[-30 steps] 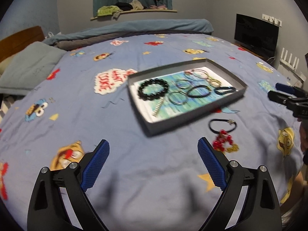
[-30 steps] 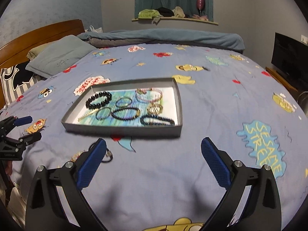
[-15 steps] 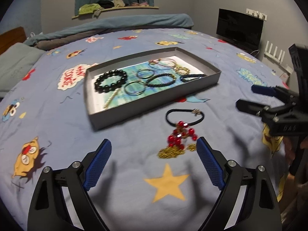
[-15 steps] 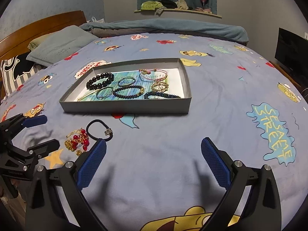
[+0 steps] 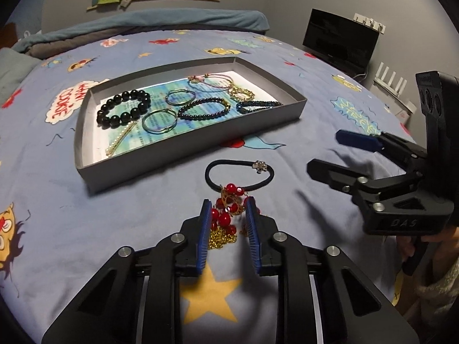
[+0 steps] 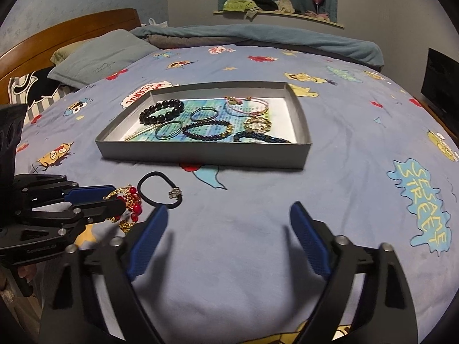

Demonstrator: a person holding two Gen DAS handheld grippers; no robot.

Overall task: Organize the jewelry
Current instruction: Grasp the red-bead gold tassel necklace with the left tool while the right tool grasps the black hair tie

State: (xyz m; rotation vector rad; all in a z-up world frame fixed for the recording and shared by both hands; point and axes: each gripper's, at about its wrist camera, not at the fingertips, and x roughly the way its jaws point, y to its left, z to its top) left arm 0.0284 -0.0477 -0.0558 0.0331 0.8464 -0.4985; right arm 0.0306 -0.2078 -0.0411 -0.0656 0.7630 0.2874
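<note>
The red-bead and gold-chain piece of jewelry (image 5: pixel 226 218) lies on the blue cartoon-print bedspread (image 5: pixel 143 215), just in front of the shallow grey cardboard tray (image 5: pixel 183 154) and touching the black elastic hair tie with a small metal charm (image 5: pixel 239 173) that lies between it and the tray. A second ago the left gripper (image 5: pixel 226 218) was wide open and further back, with the tray ahead of it and the red beads off to the right; now it has come forward and down over them, and its jaws have just been closing, so the blue pads (image 5: pixel 204 229) flank the bead cluster closely on both sides. Whether they already press on it cannot be told. The right gripper (image 6: pixel 229 229) has narrowed a little but stands apart over bare bedspread, holding nothing.

The bead piece runs lengthwise along the left gripper's fingers, red beads toward the tray and the gold chain bunched at the near end. The tray's long side lies across the left view.

The left wrist view shows the beads between the pads and the right gripper (image 5: pixel 344 154) at the right edge. The right wrist view shows the left gripper (image 6: pixel 114 199) from the side at the beads (image 6: pixel 132 200), plus the wooden headboard (image 6: pixel 71 31) and grey pillow (image 6: pixel 100 54).
</note>
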